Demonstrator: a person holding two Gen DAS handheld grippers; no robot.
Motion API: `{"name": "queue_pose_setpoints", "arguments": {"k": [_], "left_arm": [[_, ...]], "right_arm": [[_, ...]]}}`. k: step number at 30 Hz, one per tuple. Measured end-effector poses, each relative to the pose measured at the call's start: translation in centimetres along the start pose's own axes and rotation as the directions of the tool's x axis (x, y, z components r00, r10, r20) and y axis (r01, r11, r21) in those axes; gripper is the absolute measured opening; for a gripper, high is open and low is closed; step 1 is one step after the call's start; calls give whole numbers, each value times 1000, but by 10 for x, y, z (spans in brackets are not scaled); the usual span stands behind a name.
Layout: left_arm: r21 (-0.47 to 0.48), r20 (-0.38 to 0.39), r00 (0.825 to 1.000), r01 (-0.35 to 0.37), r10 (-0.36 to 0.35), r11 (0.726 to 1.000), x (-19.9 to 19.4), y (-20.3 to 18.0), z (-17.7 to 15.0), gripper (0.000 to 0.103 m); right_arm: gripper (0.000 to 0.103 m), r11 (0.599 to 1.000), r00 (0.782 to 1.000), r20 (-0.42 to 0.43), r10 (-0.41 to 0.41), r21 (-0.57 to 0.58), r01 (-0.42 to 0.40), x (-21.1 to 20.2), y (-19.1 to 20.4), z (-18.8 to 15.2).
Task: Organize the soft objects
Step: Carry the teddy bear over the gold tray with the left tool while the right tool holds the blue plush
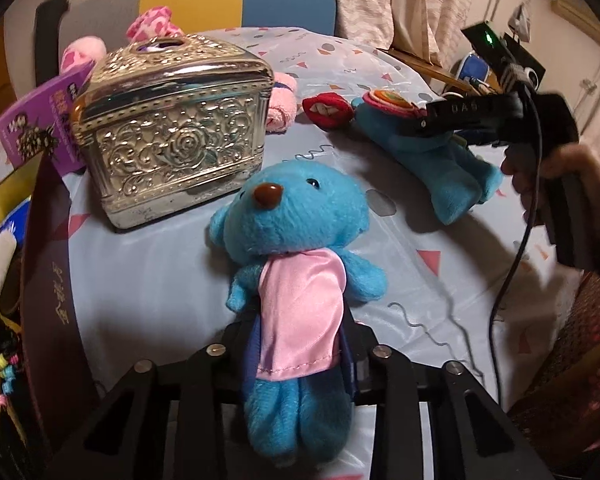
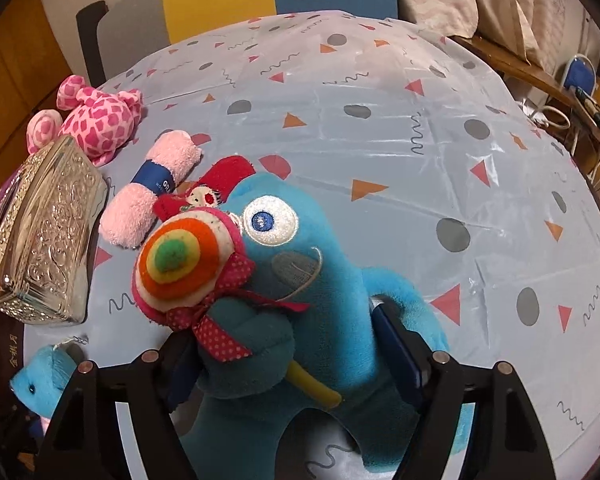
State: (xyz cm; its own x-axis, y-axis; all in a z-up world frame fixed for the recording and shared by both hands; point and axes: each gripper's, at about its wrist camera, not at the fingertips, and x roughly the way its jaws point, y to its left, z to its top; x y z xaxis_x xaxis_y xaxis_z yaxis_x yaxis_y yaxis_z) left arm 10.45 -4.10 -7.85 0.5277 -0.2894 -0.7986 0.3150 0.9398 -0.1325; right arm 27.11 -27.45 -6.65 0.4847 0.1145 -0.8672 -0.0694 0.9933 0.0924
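Meanwhile the left gripper jaws clamp the blue bear — right gripper jaws stand wide around the blue monster.

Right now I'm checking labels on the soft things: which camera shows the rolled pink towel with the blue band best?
The right wrist view: the rolled pink towel lies whole and unobstructed, blue band facing the camera, beside the silver box. The left wrist view shows only one end of it sticking out from behind that box.
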Motion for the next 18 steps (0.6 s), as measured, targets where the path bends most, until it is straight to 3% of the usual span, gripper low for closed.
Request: {"name": "queue_pose_setpoints", "arguments": {"k": [4,11,18], "left_arm": [[-41,-4,1000,30,-31,999,-14,4,2,32],[-17,85,996,26,-25,1000,-57,1,7,32],[-67,166,986,30,-18,997,-106,23,10,32]], "right_arm": [[80,1000,1000,1,-5,-21,5,0,2,0],[80,1000,1000,-7,0,-30,0,0,0,-2],[79,995,999,13,-39,-91,40,-1,9,-4]]}}
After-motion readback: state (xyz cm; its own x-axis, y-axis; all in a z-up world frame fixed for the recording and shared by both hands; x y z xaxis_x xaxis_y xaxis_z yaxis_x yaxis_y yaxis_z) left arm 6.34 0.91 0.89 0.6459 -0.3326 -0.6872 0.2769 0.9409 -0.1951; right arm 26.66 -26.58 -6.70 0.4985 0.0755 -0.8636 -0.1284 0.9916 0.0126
